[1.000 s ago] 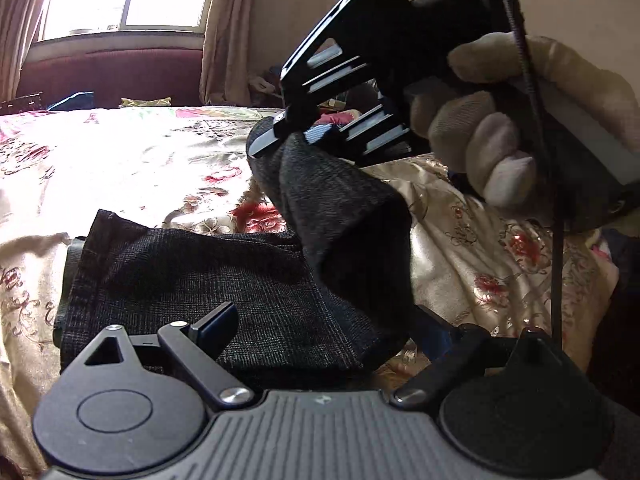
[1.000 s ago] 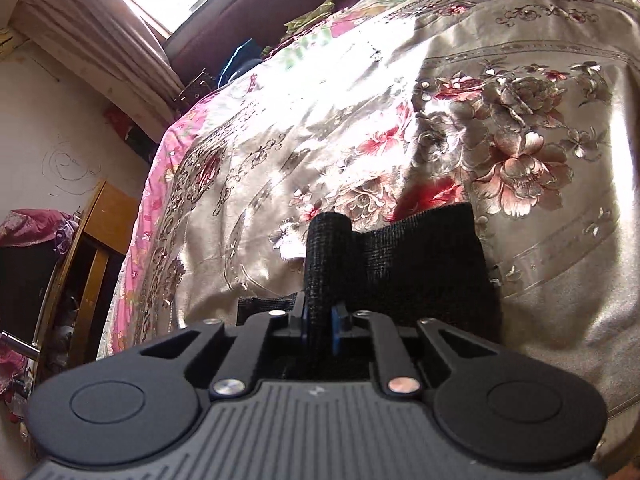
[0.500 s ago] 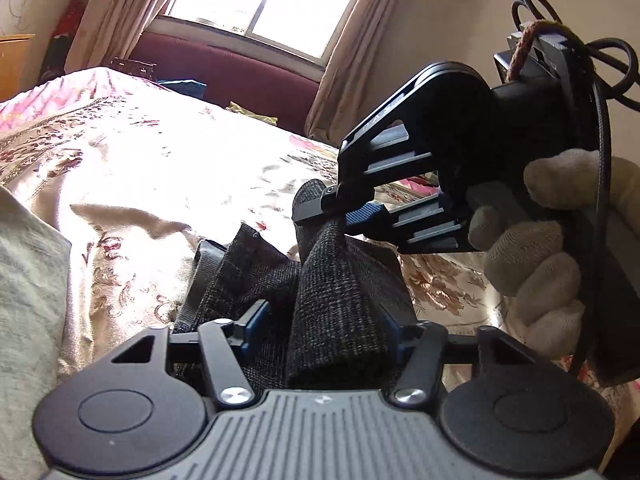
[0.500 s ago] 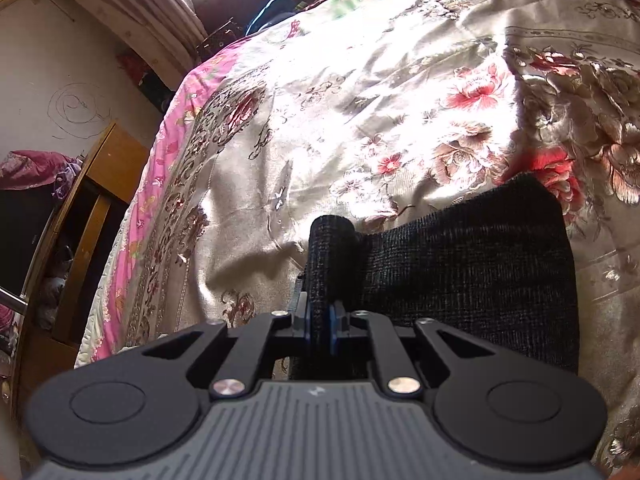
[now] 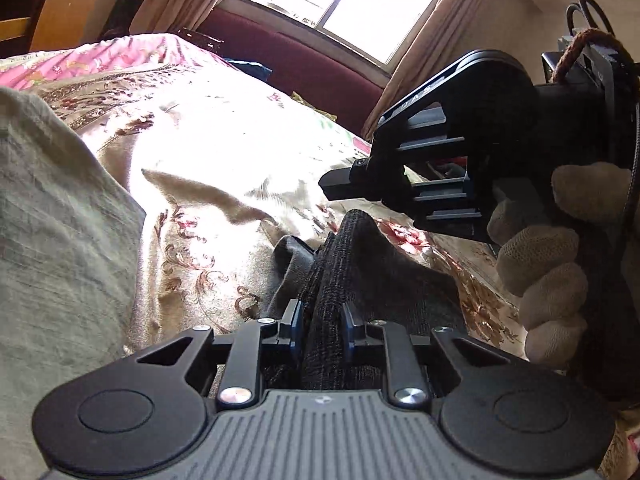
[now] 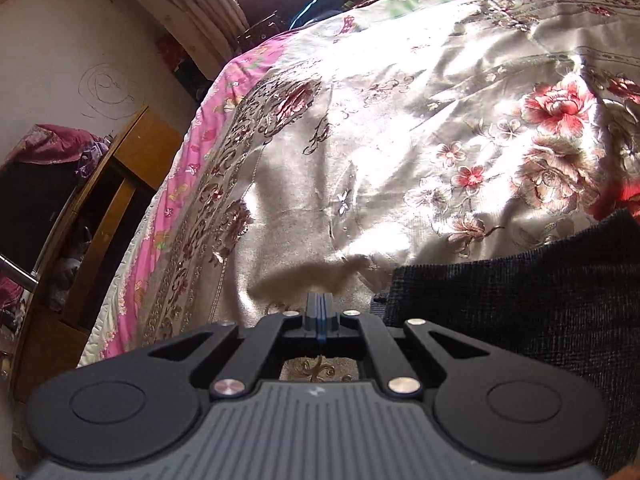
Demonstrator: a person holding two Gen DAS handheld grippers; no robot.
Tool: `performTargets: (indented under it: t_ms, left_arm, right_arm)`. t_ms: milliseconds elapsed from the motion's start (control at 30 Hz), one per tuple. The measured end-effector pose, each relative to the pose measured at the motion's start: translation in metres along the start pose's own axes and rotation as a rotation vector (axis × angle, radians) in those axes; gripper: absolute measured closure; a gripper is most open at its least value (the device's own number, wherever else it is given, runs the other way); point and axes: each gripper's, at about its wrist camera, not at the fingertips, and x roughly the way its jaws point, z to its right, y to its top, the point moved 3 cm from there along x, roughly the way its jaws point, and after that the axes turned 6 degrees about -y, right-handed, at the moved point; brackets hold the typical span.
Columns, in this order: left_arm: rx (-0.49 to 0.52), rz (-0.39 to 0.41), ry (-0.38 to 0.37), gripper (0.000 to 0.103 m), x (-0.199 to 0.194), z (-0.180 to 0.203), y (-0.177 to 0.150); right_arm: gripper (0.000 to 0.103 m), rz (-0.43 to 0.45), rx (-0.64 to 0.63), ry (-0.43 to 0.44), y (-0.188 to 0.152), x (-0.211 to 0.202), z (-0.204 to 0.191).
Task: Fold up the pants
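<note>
The dark grey woven pants (image 5: 360, 264) lie bunched on the flowered bedspread (image 5: 224, 148). My left gripper (image 5: 322, 326) is shut on a raised fold of the pants, which stands up between its blue pads. My right gripper (image 5: 332, 186) hovers just above that fold in the left wrist view, held by a gloved hand (image 5: 560, 256). In the right wrist view the right gripper (image 6: 319, 316) is shut and empty, its pads pressed together. The pants (image 6: 520, 312) lie flat to its right there.
A grey-green cloth (image 5: 60, 240) fills the left of the left wrist view. A wooden cabinet (image 6: 100, 200) stands past the bed's pink edge (image 6: 188, 184). A dark red bench (image 5: 312, 64) and window are at the far end of the bed.
My right gripper let go of the pants fold and now is shut on nothing, shifted left of the pants. My left gripper closed onto the fold.
</note>
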Motion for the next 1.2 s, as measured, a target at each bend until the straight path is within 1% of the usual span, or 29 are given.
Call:
performTargets:
  t_ms: [33, 67, 133, 167, 200, 267, 300, 333, 433, 500, 533, 567, 600, 633, 667, 733, 767, 800, 867, 967, 1000, 1033, 1067, 1100, 1133, 1167, 1200]
  left_arm:
    - [-0.020, -0.005, -0.002, 0.069, 0.000, -0.003, 0.000]
    - [-0.039, -0.003, -0.018, 0.069, -0.003, -0.007, 0.000]
    - [-0.062, 0.007, -0.050, 0.063, -0.009, -0.007, 0.000]
    - [-0.066, 0.009, -0.067, 0.053, -0.013, -0.006, -0.001]
    - [-0.061, 0.007, -0.071, 0.040, -0.015, -0.004, -0.002]
    - [-0.021, -0.006, -0.063, 0.026, -0.017, 0.006, -0.004]
    - [0.004, -0.018, -0.055, 0.023, -0.016, 0.010, -0.006]
    - [0.037, -0.046, -0.033, 0.022, -0.012, 0.016, -0.008]
    - [0.110, -0.124, 0.032, 0.021, 0.003, 0.023, -0.018]
    - [0.116, -0.127, 0.042, 0.027, 0.005, 0.022, -0.018]
    - [0.098, -0.124, 0.039, 0.030, 0.003, 0.019, -0.018]
    - [0.078, -0.117, 0.033, 0.037, 0.001, 0.015, -0.017]
    - [0.044, -0.099, 0.015, 0.045, -0.003, 0.010, -0.015]
    - [0.008, -0.082, -0.011, 0.048, -0.007, 0.005, -0.013]
    - [-0.013, -0.069, -0.026, 0.053, -0.010, 0.003, -0.012]
    - [-0.023, -0.035, -0.042, 0.064, -0.017, 0.002, -0.009]
    - [-0.013, -0.010, -0.045, 0.077, -0.022, 0.004, -0.007]
    - [0.000, 0.021, -0.044, 0.079, -0.028, 0.007, -0.004]
    - [0.008, 0.068, -0.030, 0.079, -0.037, 0.006, 0.000]
    - [-0.031, 0.077, -0.032, 0.079, -0.039, -0.003, 0.002]
    - [-0.036, 0.077, -0.047, 0.079, -0.039, -0.004, 0.002]
    - [-0.043, 0.069, -0.093, 0.079, -0.038, -0.004, 0.002]
    - [-0.042, 0.055, -0.118, 0.075, -0.036, -0.002, 0.000]
    - [-0.031, 0.042, -0.118, 0.065, -0.034, 0.001, -0.001]
    - [-0.014, 0.033, -0.103, 0.057, -0.033, 0.003, -0.002]
    - [0.012, 0.025, -0.077, 0.043, -0.030, 0.006, -0.003]
    - [0.025, 0.024, -0.062, 0.036, -0.029, 0.007, -0.004]
  right_arm:
    - [0.096, -0.002, -0.008, -0.001, 0.000, 0.000, -0.001]
    - [0.096, -0.008, -0.017, 0.000, 0.000, 0.000, 0.000]
    - [0.094, -0.018, -0.046, -0.035, -0.001, -0.006, 0.004]
    - [0.089, -0.023, -0.067, -0.065, -0.004, -0.010, 0.007]
    - [0.083, -0.024, -0.089, -0.094, -0.006, -0.014, 0.009]
    - [0.055, -0.025, -0.123, -0.156, -0.012, -0.019, 0.012]
    - [0.051, -0.028, -0.132, -0.183, -0.014, -0.020, 0.014]
    - [0.050, -0.030, -0.136, -0.194, -0.015, -0.019, 0.015]
    - [0.051, -0.051, -0.145, -0.199, -0.015, -0.007, 0.013]
    - [0.051, -0.067, -0.158, -0.236, -0.016, 0.010, 0.011]
    - [0.056, -0.082, -0.157, -0.252, -0.016, 0.017, 0.013]
    - [0.072, -0.085, -0.150, -0.266, -0.016, 0.021, 0.015]
    - [0.079, -0.083, -0.136, -0.263, -0.014, 0.024, 0.020]
    - [0.089, -0.083, -0.113, -0.244, -0.013, 0.023, 0.024]
    - [0.093, -0.081, -0.078, -0.222, -0.012, 0.018, 0.029]
    - [0.095, -0.058, -0.089, -0.210, -0.011, 0.005, 0.028]
    - [0.095, -0.050, -0.094, -0.204, -0.011, -0.002, 0.026]
    - [0.095, -0.043, -0.096, -0.193, -0.010, -0.008, 0.024]
    - [0.095, -0.026, -0.097, -0.180, -0.008, -0.016, 0.018]
    - [0.095, -0.020, -0.089, -0.163, -0.005, -0.012, 0.013]
    - [0.095, -0.027, -0.090, -0.159, -0.006, -0.006, 0.012]
    - [0.095, -0.032, -0.083, -0.155, -0.007, 0.000, 0.012]
    - [0.095, -0.040, -0.067, -0.148, -0.008, 0.006, 0.014]
    - [0.095, -0.044, -0.060, -0.142, -0.008, 0.009, 0.015]
    - [0.095, -0.044, -0.054, -0.138, -0.008, 0.011, 0.016]
    - [0.095, -0.044, -0.049, -0.133, -0.007, 0.011, 0.018]
    - [0.095, -0.046, -0.042, -0.125, -0.006, 0.010, 0.020]
